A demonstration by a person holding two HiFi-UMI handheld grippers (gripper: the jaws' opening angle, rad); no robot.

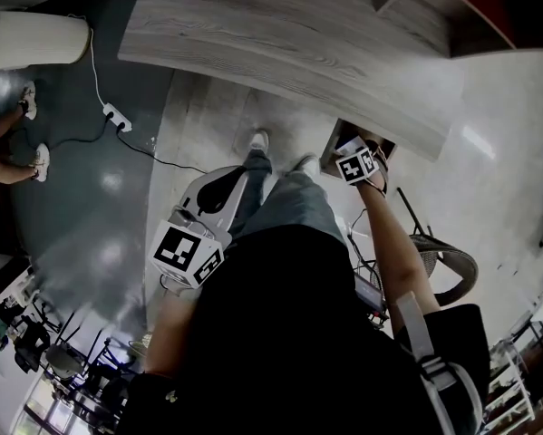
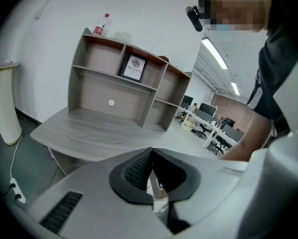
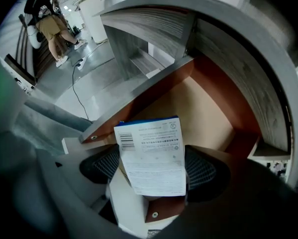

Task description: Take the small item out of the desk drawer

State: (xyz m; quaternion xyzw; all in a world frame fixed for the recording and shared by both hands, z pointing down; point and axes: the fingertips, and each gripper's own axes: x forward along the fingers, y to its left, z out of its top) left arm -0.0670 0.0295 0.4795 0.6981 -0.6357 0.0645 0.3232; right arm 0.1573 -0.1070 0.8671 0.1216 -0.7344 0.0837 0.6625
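White box [image 3: 149, 143] is sitting clamped between R gripper [image 3: 153, 169] jaws, hanging over open drawer [image 3: 208, 108] interior, prob. mid-extraction. L gripper [image 2: 151, 178] jaws are resting together, empty, idling clear of desk [image 2: 89, 133], prob. not needed.

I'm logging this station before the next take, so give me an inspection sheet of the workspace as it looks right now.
Surface: grey wood-grain desk.
Job's things: small box, white with a barcode, held over the open drawer.
Clutter: bottle on top of the desk's shelf unit; framed picture in one compartment.
Grippers: right gripper shut on the small box; left gripper jaws together, nothing seen held.
Cables: white power strip and leads on the floor by the desk's left end.
Surroundings: another person standing nearby; chair at the right.
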